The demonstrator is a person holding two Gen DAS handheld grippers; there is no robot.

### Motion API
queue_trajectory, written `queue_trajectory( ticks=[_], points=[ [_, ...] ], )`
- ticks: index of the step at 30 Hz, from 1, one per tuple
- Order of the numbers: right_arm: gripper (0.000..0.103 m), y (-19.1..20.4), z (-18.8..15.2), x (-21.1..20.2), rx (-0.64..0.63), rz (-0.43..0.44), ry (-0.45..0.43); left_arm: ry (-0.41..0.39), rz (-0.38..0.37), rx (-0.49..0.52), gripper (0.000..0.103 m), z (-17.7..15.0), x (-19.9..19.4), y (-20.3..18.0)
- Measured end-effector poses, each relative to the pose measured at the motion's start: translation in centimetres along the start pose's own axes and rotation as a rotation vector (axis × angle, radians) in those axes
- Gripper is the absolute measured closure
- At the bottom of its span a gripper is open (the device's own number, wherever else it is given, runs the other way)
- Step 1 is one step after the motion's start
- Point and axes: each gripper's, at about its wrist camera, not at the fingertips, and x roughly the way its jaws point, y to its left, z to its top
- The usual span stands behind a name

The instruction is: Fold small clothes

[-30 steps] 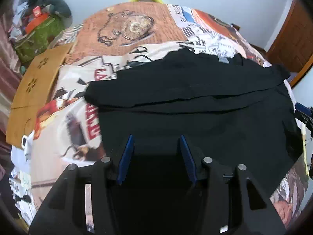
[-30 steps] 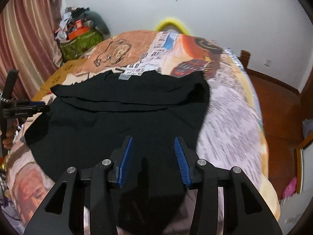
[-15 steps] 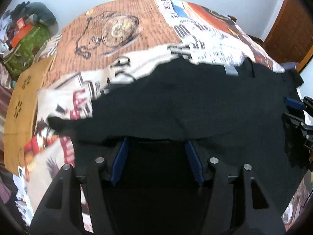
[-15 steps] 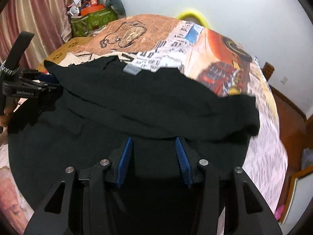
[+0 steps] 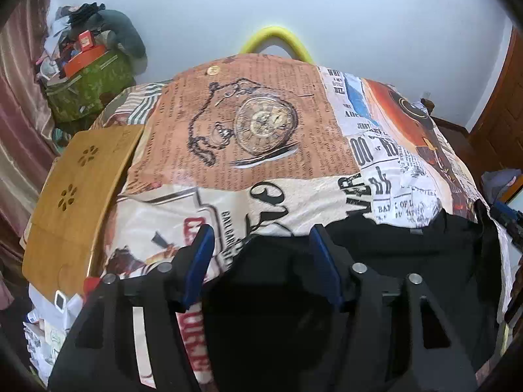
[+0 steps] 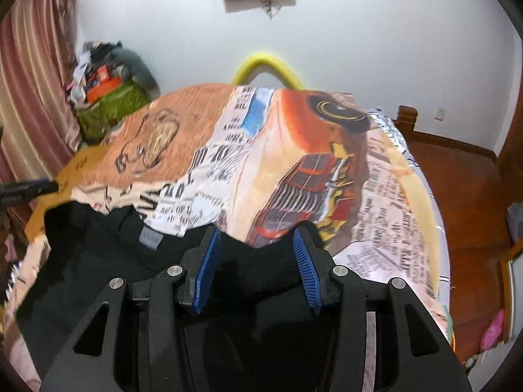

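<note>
A black garment [image 5: 408,261] lies spread on the printed bedspread [image 5: 261,150], with a grey neck label [image 6: 151,239] at its far edge. My left gripper [image 5: 261,241] is open over the garment's far left edge, with black cloth between its blue pads [image 5: 199,261]. My right gripper [image 6: 256,245] is open over the garment's far right edge [image 6: 261,261], with cloth lying between its pads [image 6: 206,261]. Whether either touches the cloth is unclear. The right gripper's tip shows at the right edge of the left wrist view [image 5: 506,215].
A wooden board [image 5: 75,196] lies on the bed's left side. A green bag piled with clutter [image 5: 88,85] stands by the curtain. A yellow hoop [image 5: 274,40] rises behind the bed. The bed's right edge drops to a wooden floor [image 6: 457,189].
Both grippers have moved forward across the garment from its near part to its far edge. More bedspread and wall now show ahead. Both stay open.
</note>
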Motion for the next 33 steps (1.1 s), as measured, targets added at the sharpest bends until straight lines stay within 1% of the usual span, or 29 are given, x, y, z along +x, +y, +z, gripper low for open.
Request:
queue_trajectory(
  ticks=[1,3,4,5,6,9,12,15,18,19,20,21,23,25,28,30,31,33],
  points=[
    [0.06,-0.2,-0.2,-0.7,0.009,0.005,-0.009,-0.001,0.007,0.002,0.04,-0.5,-0.3,0.5],
    [0.057,-0.8,-0.6,-1.8,0.013,0.009,-0.014,0.005,0.03,0.01,0.037,-1.6,-0.7,1.3],
    [0.056,-1.0,-0.9,-2.4,0.009,0.009,-0.013,0.016,0.045,0.008,0.037,-2.4,-0.8,1.9],
    [0.056,-1.4,-0.7,-2.4,0.004,0.008,-0.009,0.028,0.05,0.003,0.037,-2.9,-0.6,2.4],
    [0.056,-1.5,-1.3,-2.9,-0.008,0.001,-0.001,0.05,0.049,-0.012,0.037,-3.6,-0.4,3.1],
    [0.055,-1.7,-2.3,-3.5,-0.048,-0.022,0.024,0.109,0.006,-0.066,0.037,-5.7,0.4,4.9],
    [0.053,-1.6,-3.1,-3.1,-0.061,-0.016,0.068,0.158,-0.028,-0.084,0.037,-7.7,1.3,5.4],
    [0.053,-0.8,-4.2,-2.6,-0.089,0.002,0.112,0.183,-0.046,-0.029,0.037,-9.1,1.9,4.3],
    [0.052,0.9,-5.1,-1.7,-0.173,-0.017,0.135,0.212,-0.026,0.078,0.037,-10.0,3.0,1.7],
    [0.052,1.8,-5.2,-1.1,-0.219,-0.027,0.136,0.211,-0.017,0.101,0.035,-9.9,3.3,1.0],
    [0.052,2.4,-5.3,-0.7,-0.248,-0.029,0.139,0.204,-0.008,0.121,0.03,-9.9,3.5,0.4],
    [0.052,3.1,-5.4,-0.3,-0.274,-0.028,0.145,0.198,-0.001,0.137,0.026,-9.7,3.7,-0.2],
    [0.052,4.2,-5.4,0.6,-0.314,-0.021,0.161,0.19,-0.007,0.159,0.026,-9.0,4.2,-1.2],
    [0.052,5.6,-5.1,1.9,-0.363,0.004,0.189,0.191,-0.005,0.169,0.026,-8.1,4.8,-1.9],
    [0.052,7.0,-4.5,3.4,-0.407,0.015,0.208,0.179,0.008,0.172,0.026,-6.2,5.7,-2.6],
    [0.052,7.2,-3.3,4.4,-0.41,0.02,0.205,0.157,0.029,0.14,0.026,-4.4,6.2,-2.3],
    [0.052,7.1,-2.7,4.7,-0.397,0.016,0.197,0.142,0.049,0.104,0.026,-3.3,6.5,-1.7],
    [0.052,6.1,-1.3,5.1,-0.342,-0.025,0.156,0.115,0.093,0.016,0.026,-1.4,6.7,-0.2]
  ],
)
